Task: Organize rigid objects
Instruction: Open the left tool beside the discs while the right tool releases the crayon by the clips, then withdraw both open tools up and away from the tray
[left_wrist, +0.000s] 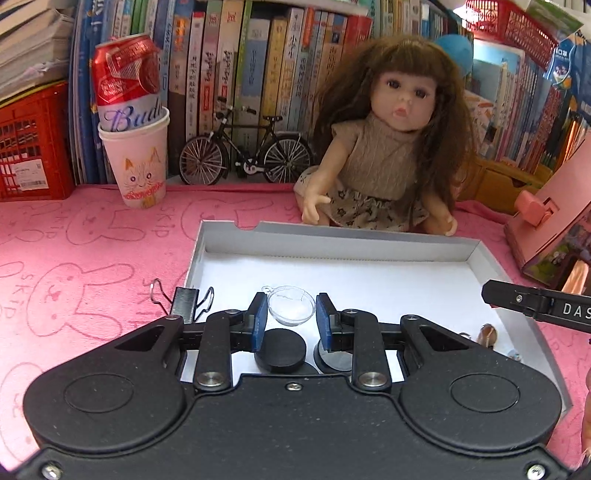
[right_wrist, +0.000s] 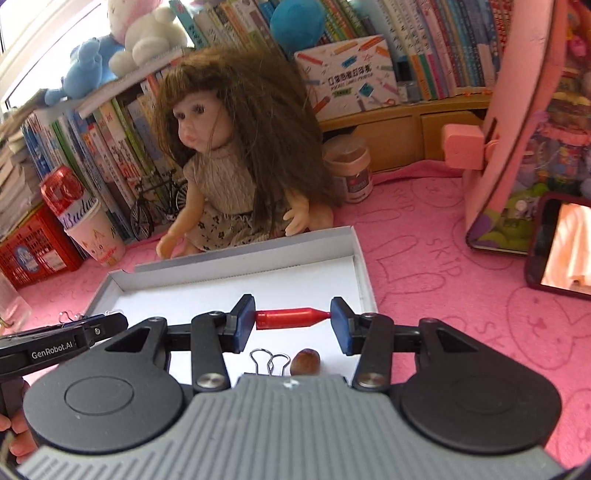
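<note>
Your left gripper (left_wrist: 291, 319) is closed on a small clear plastic half-shell (left_wrist: 291, 305), its blue pads (left_wrist: 259, 318) pressing the shell's sides above the white cardboard tray (left_wrist: 517, 280). Below those fingers two black discs (left_wrist: 282, 350) lie on the tray floor, though the gripper body hides part of them. A black binder clip (left_wrist: 184, 303) sits at the tray's left edge, on the pink bunny-print cloth (left_wrist: 74, 258).

Your right gripper (right_wrist: 293, 319) grips a red pen-like cap (right_wrist: 291, 318) end to end, one pad on its blunt end and the other on its narrow tip, held level over the tray (right_wrist: 236, 247). Just beneath it, on the tray floor, you have a second binder clip (right_wrist: 269, 361) with silver handles, and beside that a brown nut-like object (right_wrist: 306, 361).

Behind the tray sits a long-haired doll (left_wrist: 391, 140), her hands near the far wall. Left of her stand a model bicycle (left_wrist: 245, 151) and a paper cup (left_wrist: 138, 158) holding a red drink can (left_wrist: 127, 79).
</note>
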